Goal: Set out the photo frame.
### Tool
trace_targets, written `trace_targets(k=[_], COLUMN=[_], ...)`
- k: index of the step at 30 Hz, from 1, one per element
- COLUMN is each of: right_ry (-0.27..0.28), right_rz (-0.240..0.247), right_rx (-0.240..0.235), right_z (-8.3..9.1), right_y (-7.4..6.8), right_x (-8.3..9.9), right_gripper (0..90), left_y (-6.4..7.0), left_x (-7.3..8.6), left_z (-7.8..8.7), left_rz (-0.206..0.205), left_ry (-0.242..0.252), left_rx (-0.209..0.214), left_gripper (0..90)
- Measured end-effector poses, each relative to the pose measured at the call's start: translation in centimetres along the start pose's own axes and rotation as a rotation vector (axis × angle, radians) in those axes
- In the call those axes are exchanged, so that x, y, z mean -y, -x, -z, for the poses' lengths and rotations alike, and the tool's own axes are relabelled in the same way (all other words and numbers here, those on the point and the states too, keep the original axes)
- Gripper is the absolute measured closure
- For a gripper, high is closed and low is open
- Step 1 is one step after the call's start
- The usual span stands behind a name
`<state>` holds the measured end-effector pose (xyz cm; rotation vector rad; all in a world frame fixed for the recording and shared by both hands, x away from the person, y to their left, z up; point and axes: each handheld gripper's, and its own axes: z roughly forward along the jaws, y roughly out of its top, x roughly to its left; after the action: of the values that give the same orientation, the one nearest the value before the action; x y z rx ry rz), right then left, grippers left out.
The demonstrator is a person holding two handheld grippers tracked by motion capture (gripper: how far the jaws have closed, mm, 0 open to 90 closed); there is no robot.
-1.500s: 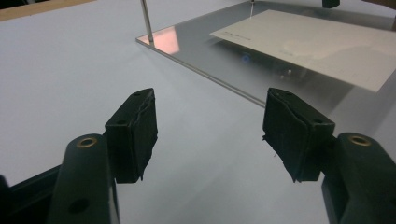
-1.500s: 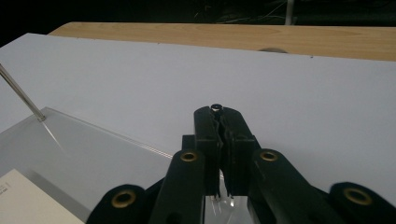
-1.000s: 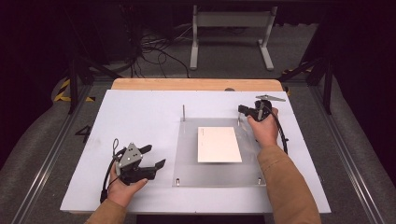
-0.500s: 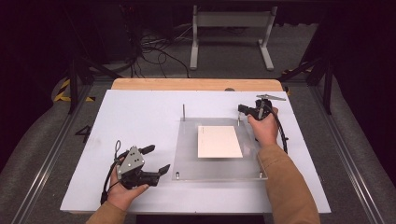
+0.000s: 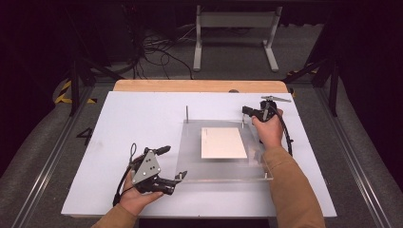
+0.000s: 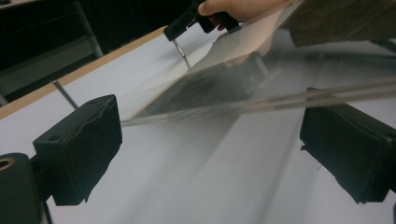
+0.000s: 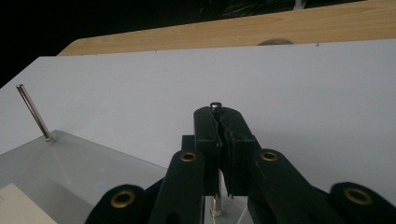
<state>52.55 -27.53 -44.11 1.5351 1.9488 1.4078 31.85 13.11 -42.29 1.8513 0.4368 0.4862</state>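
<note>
- Gripping a thin metal pin (image 7: 215, 106), the right claw (image 5: 247, 111) sits at the upper right of the high view, its jaws pressed together around the pin's shaft; in the right gripper view the pin's rounded tip pokes out just above the closed jaws.
- That pin stands upright at the far right corner of a clear plate (image 5: 190, 156), which lies in the middle of the white surface (image 5: 142, 114).
- A second pin (image 5: 187, 114) rises upright from the plate's far left corner; in the right gripper view it shows at the left edge of the frame, tilted by the camera's angle.
- A white sheet of paper (image 5: 223, 142) lies flat on the plate, toward its right half.
- The left claw (image 5: 166, 164) is at the lower left of the high view, held by a hand (image 5: 138, 197) that comes up from the bottom edge; its jaws stand wide apart and hold nothing.
- In the left gripper view the plate's near edge runs across the frame between the two black jaws, blurred; whether either jaw touches it I cannot tell.
- The person's right sleeve (image 5: 290, 190) crosses the lower right of the high view, over the plate's near right corner.
- A wooden strip (image 5: 199, 85) borders the surface along its far side.
</note>
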Motion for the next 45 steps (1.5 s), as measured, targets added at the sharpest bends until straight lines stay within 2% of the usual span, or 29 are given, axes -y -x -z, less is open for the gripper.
trace_targets(k=[5, 8, 10, 13, 16, 17, 22, 24, 28, 30, 31, 34, 45], right_ry=[0.001, 0.000, -0.002, -0.002, 0.002, 0.002, 0.006, 0.009, 0.018, 0.020, 0.021, 0.026, 0.024], right_rz=[-0.008, -0.008, -0.008, -0.010, -0.016, -0.019, -0.028, -0.027, -0.034, -0.033, -0.033, -0.031, -0.015], right_rx=[0.002, -0.001, -0.006, -0.004, -0.009, -0.011, -0.024, -0.026, -0.041, -0.042, -0.041, -0.044, -0.033], right_z=[-0.1, -0.1, 0.0, 0.0, 0.0, 0.0, -0.1, -0.1, -0.1, -0.1, -0.1, -0.1, 0.0], right_y=[0.0, 0.0, 0.1, 0.1, 0.1, 0.2, 0.3, 0.4, 0.5, 0.6, 0.5, 0.5, 0.3], right_x=[0.0, 0.0, 0.0, 0.0, 0.0, 0.1, 0.1, 0.1, 0.3, 0.3, 0.4, 0.5, 0.4], right_gripper=[85.4, 85.4, 85.3, 85.2, 85.1, 85.1, 84.8, 84.6, 84.3, 84.3, 84.1, 83.9, 82.4], left_y=[-0.5, -0.2, 0.0, 0.2, 0.3, 0.3, 0.3, 0.3, 0.5, 0.5, 0.5, 0.5, 0.4], left_x=[0.0, -0.4, -0.7, -0.8, -0.8, -0.9, -0.8, -0.8, -0.9, -0.9, -0.9, -0.9, -1.1], left_z=[-0.9, -1.1, -1.3, -1.7, -1.8, -1.8, -1.9, -1.9, -1.9, -1.9, -1.9, -1.9, -1.9], left_rz=[0.007, 0.000, -0.012, -0.007, -0.016, -0.021, -0.034, -0.040, -0.079, -0.091, -0.112, -0.124, -0.120], left_ry=[0.037, 0.063, 0.065, 0.074, 0.084, 0.086, 0.118, 0.116, 0.091, 0.078, 0.056, 0.052, 0.042], left_rx=[0.006, 0.017, 0.028, 0.042, 0.066, 0.087, 0.118, 0.121, 0.098, 0.100, 0.101, 0.103, 0.105], left_gripper=[7.9, 9.5, 11.0, 14.0, 20.6, 24.5, 39.6, 42.3, 46.4, 50.4, 52.1, 53.8, 54.7])
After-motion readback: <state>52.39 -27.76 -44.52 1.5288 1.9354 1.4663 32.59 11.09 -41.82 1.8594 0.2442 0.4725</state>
